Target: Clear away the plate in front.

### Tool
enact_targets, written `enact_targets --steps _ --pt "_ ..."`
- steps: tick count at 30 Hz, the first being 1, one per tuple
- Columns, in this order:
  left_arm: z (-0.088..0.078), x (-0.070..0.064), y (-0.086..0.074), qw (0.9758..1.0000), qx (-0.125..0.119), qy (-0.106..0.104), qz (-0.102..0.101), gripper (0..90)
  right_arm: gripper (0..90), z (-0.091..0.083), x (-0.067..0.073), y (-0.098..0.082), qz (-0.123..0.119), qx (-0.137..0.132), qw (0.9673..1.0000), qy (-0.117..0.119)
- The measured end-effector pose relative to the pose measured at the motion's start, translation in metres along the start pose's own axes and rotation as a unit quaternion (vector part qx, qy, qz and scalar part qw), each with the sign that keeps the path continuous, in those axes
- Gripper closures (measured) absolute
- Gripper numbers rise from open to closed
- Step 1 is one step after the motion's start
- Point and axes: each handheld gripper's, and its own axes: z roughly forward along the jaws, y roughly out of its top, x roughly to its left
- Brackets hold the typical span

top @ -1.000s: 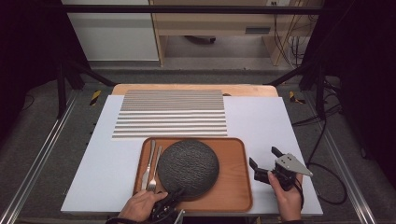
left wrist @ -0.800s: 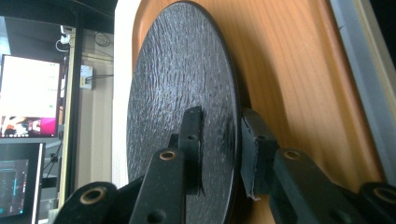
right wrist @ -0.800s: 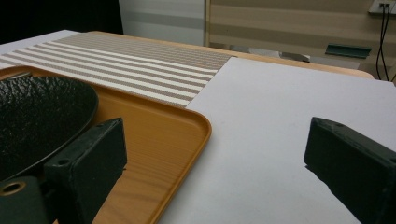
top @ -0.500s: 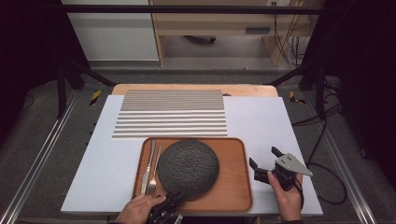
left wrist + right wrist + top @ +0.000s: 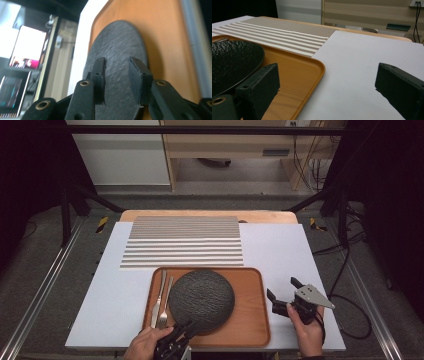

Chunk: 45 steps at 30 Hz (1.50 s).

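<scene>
plate: round dark textured plate (image 5: pixel 201 299) lies flat on the orange tray (image 5: pixel 252 320), no real long axis, knife and fork (image 5: pixel 162 302) just left of it | left gripper (image 5: pixel 181 334): jaws have just been opening, straddling the plate's near rim, pads not clearly pressing | right gripper (image 5: pixel 282 292): gaping wide over the white tabletop (image 5: pixel 280 250), holding nothing

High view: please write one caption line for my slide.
Left gripper at the dark plate on a wooden tray; right gripper open beside it.

White table (image 5: pixel 280 255) right of tray (image 5: pixel 250 320) lies free; fork (image 5: pixel 165 302) and knife (image 5: pixel 158 292) crowd its left.
</scene>
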Motion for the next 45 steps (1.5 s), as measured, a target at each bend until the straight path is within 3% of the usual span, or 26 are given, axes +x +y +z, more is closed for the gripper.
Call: enact_targets --steps 4,10,15,19,21,24,31,34,37,40,42,45 --pt "0.002 0.008 -0.006 0.9991 0.02 0.022 -0.03 60.1 5.8 0.0 0.0 0.0 0.0 0.001 1.0 0.0" --pt "0.005 0.018 -0.018 0.9957 0.033 0.051 -0.07 49.4 5.8 0.0 0.0 0.0 0.003 -0.001 1.0 0.001" --pt "0.009 0.024 -0.026 0.9909 0.047 0.07 -0.104 40.2 5.8 -0.002 0.0 0.001 0.001 -0.004 1.0 0.003" --pt "0.01 0.029 -0.033 0.9846 0.048 0.083 -0.146 33.5 5.6 -0.001 0.001 0.001 -0.001 -0.003 1.0 0.006" --pt "0.01 0.031 -0.037 0.9795 0.044 0.092 -0.174 31.3 5.6 -0.001 0.001 0.001 -0.001 -0.003 1.0 0.006" --pt "0.012 0.035 -0.045 0.9698 0.044 0.096 -0.22 26.0 5.5 -0.002 0.001 0.001 -0.001 -0.003 1.0 0.004" --pt "0.008 0.041 -0.06 0.9555 0.043 0.098 -0.275 20.7 4.4 -0.001 0.001 0.001 0.002 0.001 1.0 0.008" --pt "0.007 0.045 -0.066 0.9439 0.036 0.1 -0.312 18.3 4.4 -0.001 0.001 0.001 0.004 0.002 1.0 0.008" --pt "0.006 0.048 -0.072 0.938 0.041 0.105 -0.328 15.1 4.4 -0.001 0.001 0.001 0.005 0.001 0.9999 0.009" --pt "0.004 0.052 -0.08 0.928 0.039 0.11 -0.354 11.3 4.2 -0.001 0.002 0.001 0.004 0.002 0.9999 0.011" --pt "0.002 0.054 -0.084 0.9232 0.035 0.114 -0.366 10.4 4.2 -0.001 0.002 0.001 0.002 0.002 0.9999 0.011" --pt "-0.001 0.058 -0.09 0.9116 0.025 0.115 -0.394 9.0 4.1 -0.001 0.002 0.001 0.003 0.002 0.9999 0.011"
